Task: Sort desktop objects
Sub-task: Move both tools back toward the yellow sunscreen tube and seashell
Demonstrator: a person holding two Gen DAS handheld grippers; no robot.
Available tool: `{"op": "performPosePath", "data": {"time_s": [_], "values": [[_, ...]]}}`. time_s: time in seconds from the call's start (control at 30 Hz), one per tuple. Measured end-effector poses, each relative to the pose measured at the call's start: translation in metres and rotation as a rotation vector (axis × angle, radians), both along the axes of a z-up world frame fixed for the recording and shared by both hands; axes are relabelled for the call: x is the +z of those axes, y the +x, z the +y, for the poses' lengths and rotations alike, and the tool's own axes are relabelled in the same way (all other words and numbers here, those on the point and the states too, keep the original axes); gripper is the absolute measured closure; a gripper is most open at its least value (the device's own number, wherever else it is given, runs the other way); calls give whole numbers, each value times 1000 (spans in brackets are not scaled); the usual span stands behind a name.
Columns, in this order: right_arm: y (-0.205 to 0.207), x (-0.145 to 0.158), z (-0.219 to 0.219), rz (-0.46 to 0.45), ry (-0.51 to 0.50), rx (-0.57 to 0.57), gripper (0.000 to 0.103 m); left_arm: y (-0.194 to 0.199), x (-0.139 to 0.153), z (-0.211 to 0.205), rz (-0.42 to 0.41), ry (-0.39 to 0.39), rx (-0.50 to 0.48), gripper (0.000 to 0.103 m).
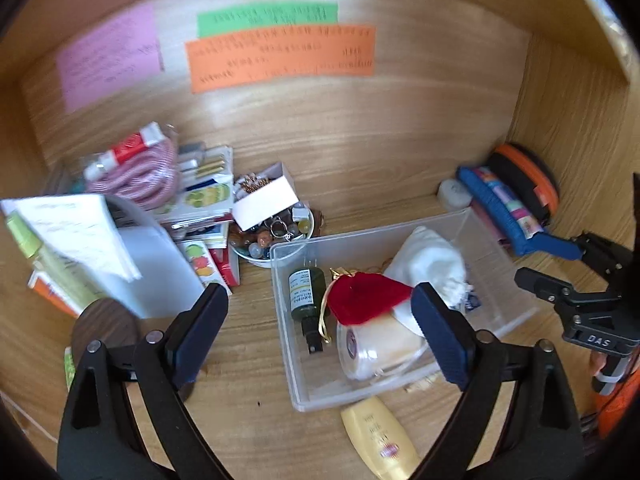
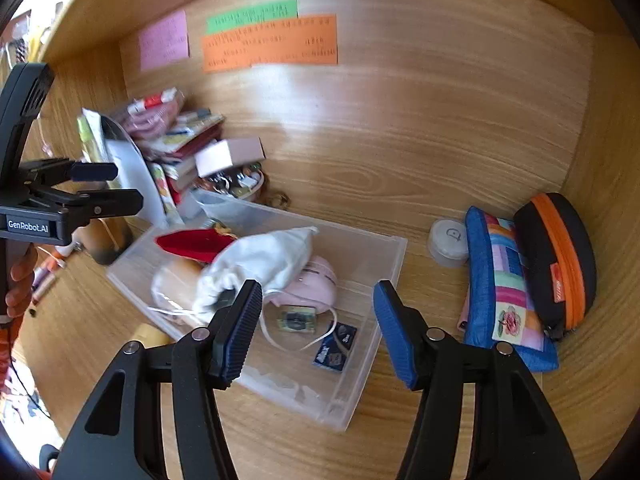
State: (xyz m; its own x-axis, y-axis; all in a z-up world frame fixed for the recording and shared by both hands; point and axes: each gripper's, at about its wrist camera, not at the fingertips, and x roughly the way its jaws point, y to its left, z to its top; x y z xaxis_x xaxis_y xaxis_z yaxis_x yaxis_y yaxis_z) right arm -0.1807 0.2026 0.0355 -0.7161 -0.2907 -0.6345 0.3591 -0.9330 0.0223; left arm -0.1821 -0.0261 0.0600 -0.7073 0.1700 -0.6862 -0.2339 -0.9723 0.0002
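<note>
A clear plastic bin stands on the wooden desk and holds a red pouch, a white drawstring bag, a dark green bottle and a pale roll. My left gripper hovers above the bin, open wide, with nothing between its pads. In the right wrist view my right gripper is open above the bin, clear of the white bag, a pink object and a blue packet. A yellow tube lies in front of the bin.
Books, a striped cord bundle and a bowl of beads crowd the back left. A blue patchwork pouch, a black and orange case and a round white pot sit by the right wall. Coloured notes hang on the back panel.
</note>
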Motion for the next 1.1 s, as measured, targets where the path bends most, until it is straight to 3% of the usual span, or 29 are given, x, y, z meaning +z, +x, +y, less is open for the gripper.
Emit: {"op": "performPosePath", "data": {"time_s": [0.2,0.47,0.77,1.1], "values": [[31,15,-4,43,-21,10,49,41,13,-9,43,3,14,4],[62,12,-12,36,-53,52,49,75,-6,-10,-1,-11,6,4],[82,-14,-24,-14,-32,81,49,93,-61,1,-108,-45,-14,4],[87,-43,-34,-93,-19,123,49,84,-116,12,-239,-19,-44,4]]}}
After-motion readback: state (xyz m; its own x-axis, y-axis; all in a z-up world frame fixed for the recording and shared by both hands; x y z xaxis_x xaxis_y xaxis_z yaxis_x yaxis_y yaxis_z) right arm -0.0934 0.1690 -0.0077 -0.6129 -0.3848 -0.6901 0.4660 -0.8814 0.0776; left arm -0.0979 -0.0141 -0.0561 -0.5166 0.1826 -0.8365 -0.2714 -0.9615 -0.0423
